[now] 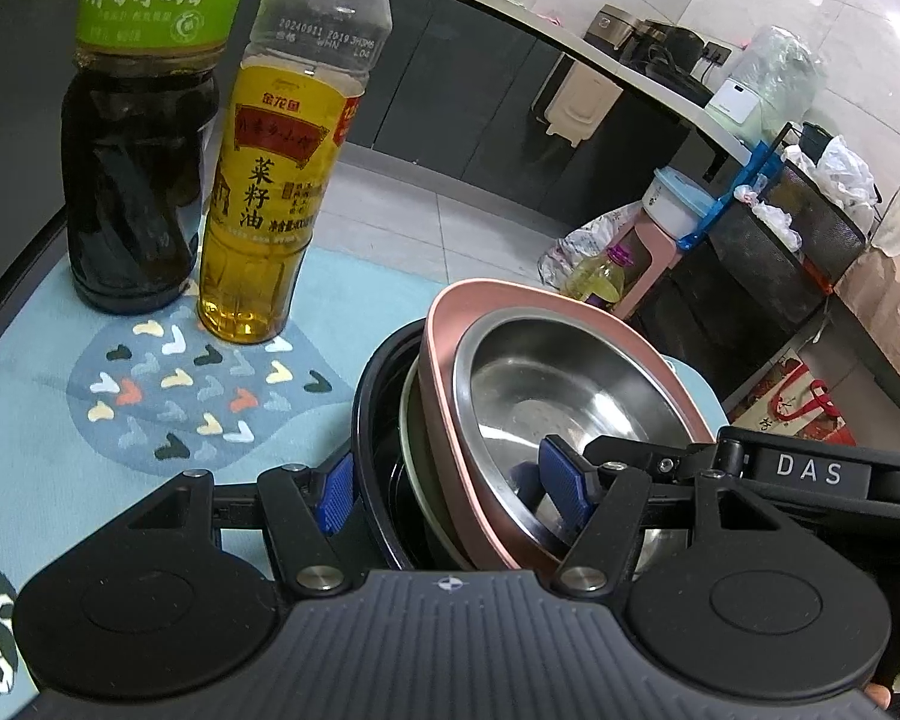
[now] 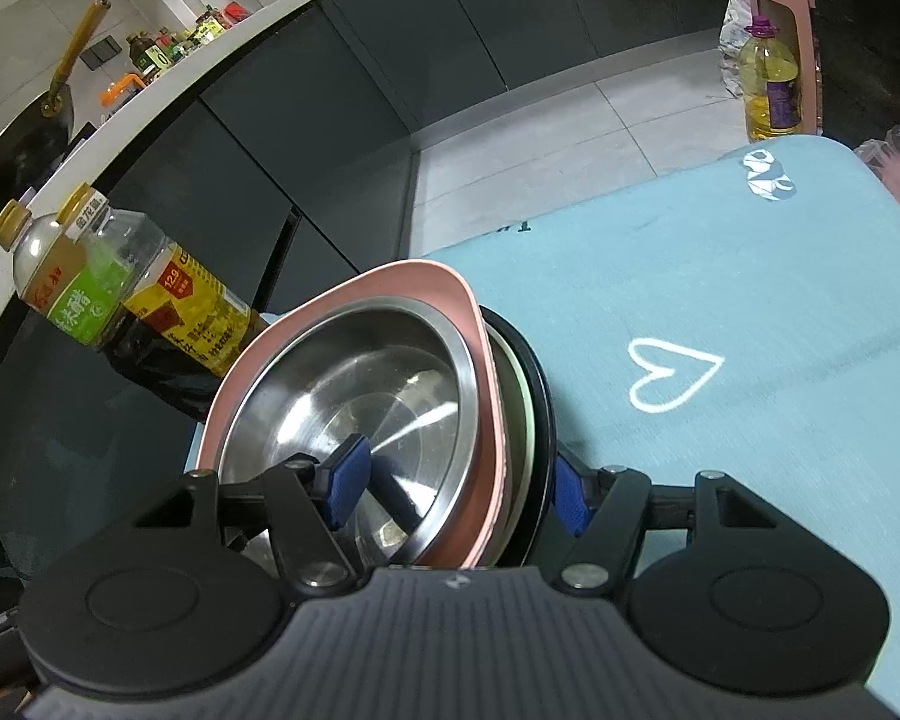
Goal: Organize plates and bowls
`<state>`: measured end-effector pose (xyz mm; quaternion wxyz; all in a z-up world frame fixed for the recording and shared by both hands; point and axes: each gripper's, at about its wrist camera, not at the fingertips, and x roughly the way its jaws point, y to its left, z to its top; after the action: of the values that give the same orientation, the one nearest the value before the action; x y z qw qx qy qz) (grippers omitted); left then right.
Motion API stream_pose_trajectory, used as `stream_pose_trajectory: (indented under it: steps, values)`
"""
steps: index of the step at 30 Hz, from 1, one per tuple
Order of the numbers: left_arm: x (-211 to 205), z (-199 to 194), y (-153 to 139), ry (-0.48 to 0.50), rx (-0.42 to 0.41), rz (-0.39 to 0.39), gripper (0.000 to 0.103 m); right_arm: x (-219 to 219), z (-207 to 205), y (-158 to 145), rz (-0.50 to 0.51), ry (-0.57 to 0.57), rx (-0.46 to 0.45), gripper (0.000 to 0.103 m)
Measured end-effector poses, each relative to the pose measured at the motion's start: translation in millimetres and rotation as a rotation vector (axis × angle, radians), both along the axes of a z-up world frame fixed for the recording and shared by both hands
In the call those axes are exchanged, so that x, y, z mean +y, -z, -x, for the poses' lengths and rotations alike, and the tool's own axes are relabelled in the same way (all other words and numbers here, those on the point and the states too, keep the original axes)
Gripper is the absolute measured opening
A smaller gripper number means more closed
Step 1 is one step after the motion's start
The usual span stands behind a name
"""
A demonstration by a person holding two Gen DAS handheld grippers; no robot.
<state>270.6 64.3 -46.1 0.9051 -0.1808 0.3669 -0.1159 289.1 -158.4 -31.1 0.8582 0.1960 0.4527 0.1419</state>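
Both my grippers, left [image 1: 453, 489] and right [image 2: 459, 489], clamp the nested stack's rims: steel bowl [image 1: 564, 390] in pink dish [image 1: 450, 324], above the blue tablecloth [image 2: 720, 300]; I keep both level, lowering evenly

The surface [image 1: 42, 396] is wearing a light blue cloth [image 2: 750, 276] that is covering it to its edges. The cloth is showing a white heart outline [image 2: 672, 384], a round grey-blue patch of small coloured marks [image 1: 192, 390] and a black-and-white figure [image 2: 765, 174] near the far edge. Two bottles are standing upright, just beside each other, towards one corner: a dark vinegar bottle with a green label [image 1: 138, 180] and a yellow-labelled oil bottle [image 1: 276, 198], the latter sitting at the rim of the patterned patch. Whether the stack of nested dishes [image 1: 510, 408] is resting on the cloth cannot be told.
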Motion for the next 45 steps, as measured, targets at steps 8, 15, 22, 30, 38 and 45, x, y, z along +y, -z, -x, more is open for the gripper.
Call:
stream_pose_trajectory:
  steps: [8,15,22,30,38,45]
  values:
    - [1.4,-8.5,15.6,0.003,0.011,0.023,0.062,-4.3,-5.3,13.8,-0.01,0.018,0.016,0.058]
    - [8.8,-9.9,17.2,-0.002,0.034,0.055,0.061,-7.3,-2.6,14.9,-0.027,0.019,0.001,0.059]
    - [17.2,5.4,3.3,-0.023,-0.025,0.028,0.06,-14.4,-2.2,9.3,-0.045,0.057,-0.027,0.059]
    - [11.7,40.3,-23.5,-0.04,-0.152,-0.054,0.06,-19.4,16.7,-10.1,-0.012,0.083,-0.097,0.059]
    - [-3.0,89.3,-44.5,-0.021,-0.31,-0.163,0.061,-6.6,56.9,-26.9,0.07,0.049,-0.207,0.059]
    - [-9.4,127.3,-58.9,-0.001,-0.395,-0.186,0.061,1.0,90.3,-39.9,0.128,0.023,-0.296,0.059]
